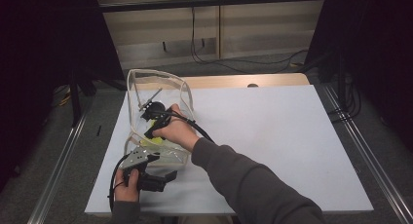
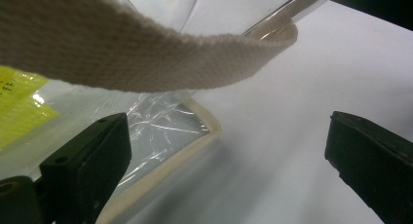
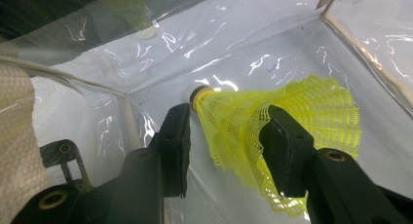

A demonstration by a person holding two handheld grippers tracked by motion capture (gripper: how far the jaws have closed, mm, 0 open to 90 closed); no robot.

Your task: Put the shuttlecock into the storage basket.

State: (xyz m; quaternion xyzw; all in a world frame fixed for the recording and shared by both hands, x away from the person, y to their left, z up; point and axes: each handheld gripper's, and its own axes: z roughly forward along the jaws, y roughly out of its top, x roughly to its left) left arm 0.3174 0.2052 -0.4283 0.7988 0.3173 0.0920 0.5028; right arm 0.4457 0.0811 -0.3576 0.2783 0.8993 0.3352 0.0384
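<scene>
A clear plastic bag with beige trim stands open on the left of the white table. My right gripper reaches down inside it. In the right gripper view its jaws are shut on the mesh skirt of a yellow shuttlecock, whose cork tip rests against the bag's clear floor. My left gripper sits at the bag's front corner, open. In the left gripper view its jaws stand wide apart over the table, with the bag's trimmed edge by the left jaw and a beige strap crossing above.
A yellow patch shows through the plastic at the left. A wooden board lies along the table's far edge. Metal rails run along both sides, and cables trail on the floor behind. White tabletop stretches to the right of the bag.
</scene>
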